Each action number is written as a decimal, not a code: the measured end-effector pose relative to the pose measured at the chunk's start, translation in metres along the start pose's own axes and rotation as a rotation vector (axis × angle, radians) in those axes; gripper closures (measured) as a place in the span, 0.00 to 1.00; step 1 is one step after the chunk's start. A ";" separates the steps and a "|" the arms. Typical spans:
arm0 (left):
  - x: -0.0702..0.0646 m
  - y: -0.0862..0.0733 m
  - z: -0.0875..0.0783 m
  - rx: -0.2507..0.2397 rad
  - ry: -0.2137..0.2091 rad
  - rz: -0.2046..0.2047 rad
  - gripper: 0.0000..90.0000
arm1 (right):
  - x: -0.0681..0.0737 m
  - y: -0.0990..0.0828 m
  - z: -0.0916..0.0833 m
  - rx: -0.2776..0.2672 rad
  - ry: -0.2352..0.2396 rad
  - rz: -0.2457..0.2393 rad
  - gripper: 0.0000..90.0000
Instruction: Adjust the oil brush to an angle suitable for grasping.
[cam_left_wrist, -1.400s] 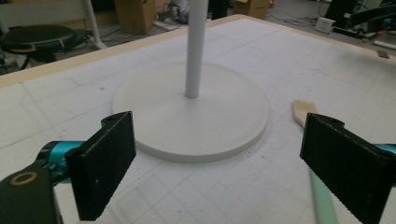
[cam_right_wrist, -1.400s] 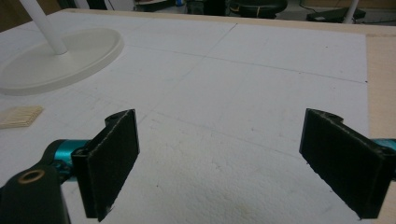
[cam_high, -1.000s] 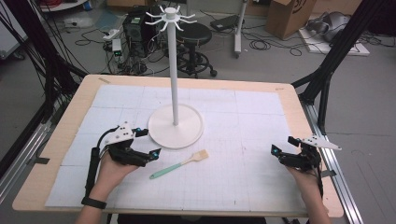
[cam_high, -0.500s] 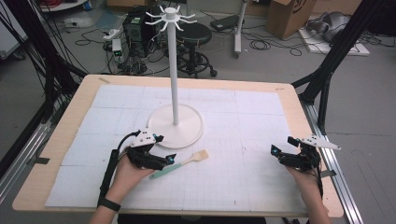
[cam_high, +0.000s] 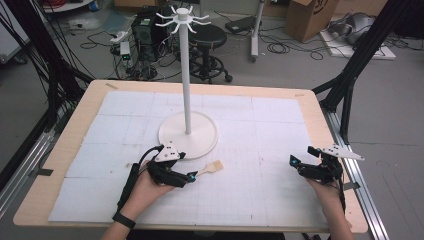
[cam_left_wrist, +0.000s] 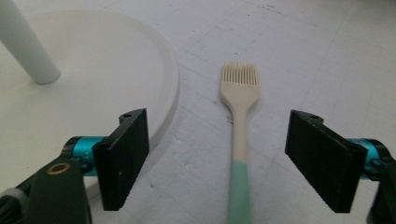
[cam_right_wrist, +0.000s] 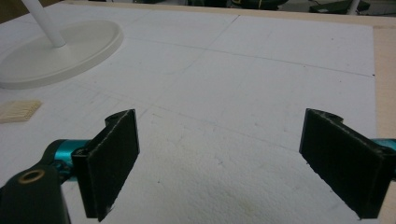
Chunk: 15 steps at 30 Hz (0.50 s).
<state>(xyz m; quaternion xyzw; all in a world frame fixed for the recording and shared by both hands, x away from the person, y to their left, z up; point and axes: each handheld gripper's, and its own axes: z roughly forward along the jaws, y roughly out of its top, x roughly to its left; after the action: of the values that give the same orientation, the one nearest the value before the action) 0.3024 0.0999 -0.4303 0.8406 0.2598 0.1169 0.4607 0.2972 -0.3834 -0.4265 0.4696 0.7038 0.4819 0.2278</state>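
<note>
Between the spread jaws of the left gripper (cam_left_wrist: 217, 154) a silicone brush (cam_left_wrist: 239, 135) was seen, handle lengthwise toward the camera; right gripper (cam_right_wrist: 217, 163), open, was held well apart.

The high camera looked down over my table (cam_high: 60, 200); my gripper cameras sat close, sharing the stand base (cam_left_wrist: 93, 70) toward ten o'clock.
</note>
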 end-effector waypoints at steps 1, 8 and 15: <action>-0.001 0.000 0.001 0.009 0.004 0.002 0.29 | 0.000 0.000 0.000 -0.001 0.001 -0.003 0.12; -0.001 0.001 0.005 0.051 0.010 -0.025 0.40 | 0.001 0.000 0.000 -0.003 0.005 -0.006 0.12; -0.007 0.001 0.016 0.113 -0.004 -0.005 0.55 | 0.000 0.001 -0.001 -0.009 0.006 -0.004 0.12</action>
<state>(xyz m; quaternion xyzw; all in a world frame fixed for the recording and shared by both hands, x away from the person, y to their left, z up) 0.3036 0.0839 -0.4379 0.8649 0.2674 0.0993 0.4131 0.2973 -0.3839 -0.4256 0.4655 0.7033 0.4861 0.2287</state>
